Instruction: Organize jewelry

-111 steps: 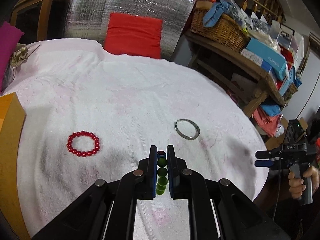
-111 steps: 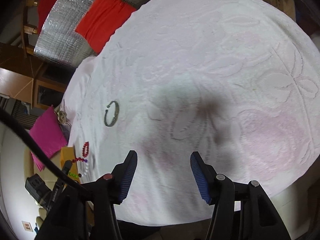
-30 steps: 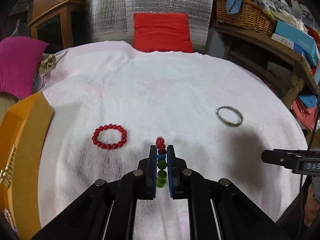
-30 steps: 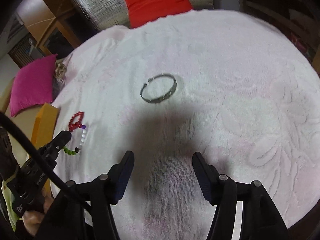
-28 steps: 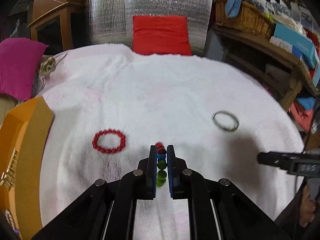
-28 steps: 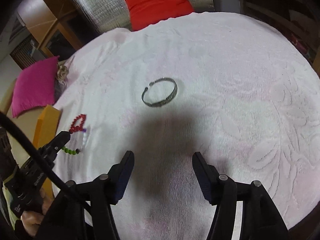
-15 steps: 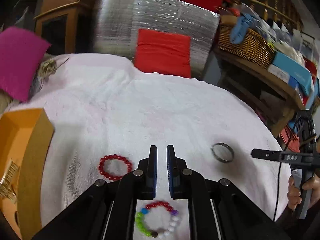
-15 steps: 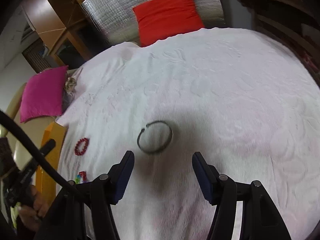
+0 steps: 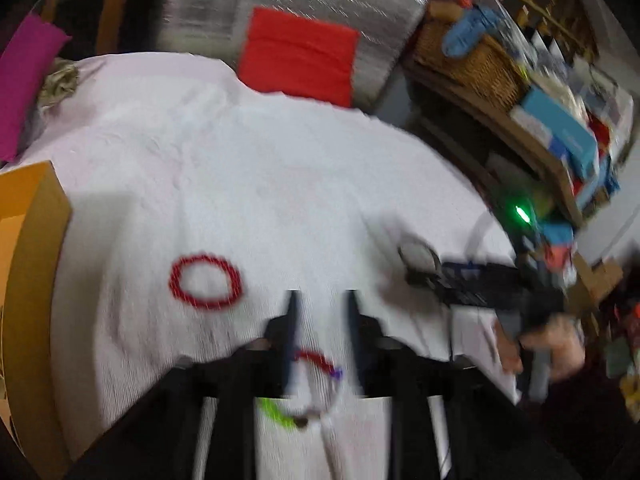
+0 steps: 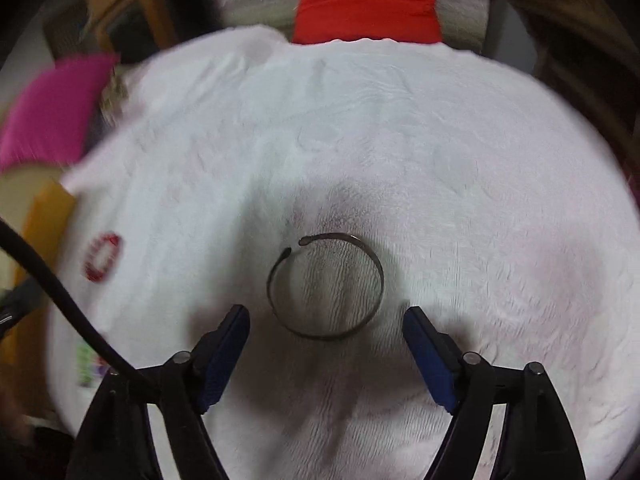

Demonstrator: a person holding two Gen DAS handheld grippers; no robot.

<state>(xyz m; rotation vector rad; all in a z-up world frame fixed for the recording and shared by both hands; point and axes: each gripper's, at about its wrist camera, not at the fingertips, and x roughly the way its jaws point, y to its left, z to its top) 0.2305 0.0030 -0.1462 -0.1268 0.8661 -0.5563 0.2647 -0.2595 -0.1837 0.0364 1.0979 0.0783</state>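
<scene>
On the white-clothed surface (image 10: 440, 140): three bracelets loose, none boxed. Left gripper (image 9: 320, 312) apart, empty, above colored bead bracelet (image 9: 308, 392); right gripper (image 10: 326, 332) wide apart, nearing metal bangle (image 10: 326, 286).

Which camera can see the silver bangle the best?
The right wrist view shows the silver bangle best. It lies sharp and whole on the white cloth, just ahead of the open right gripper, and you can even see the gap in its ring. In the left wrist view it is small, blurry and partly hidden.
</scene>
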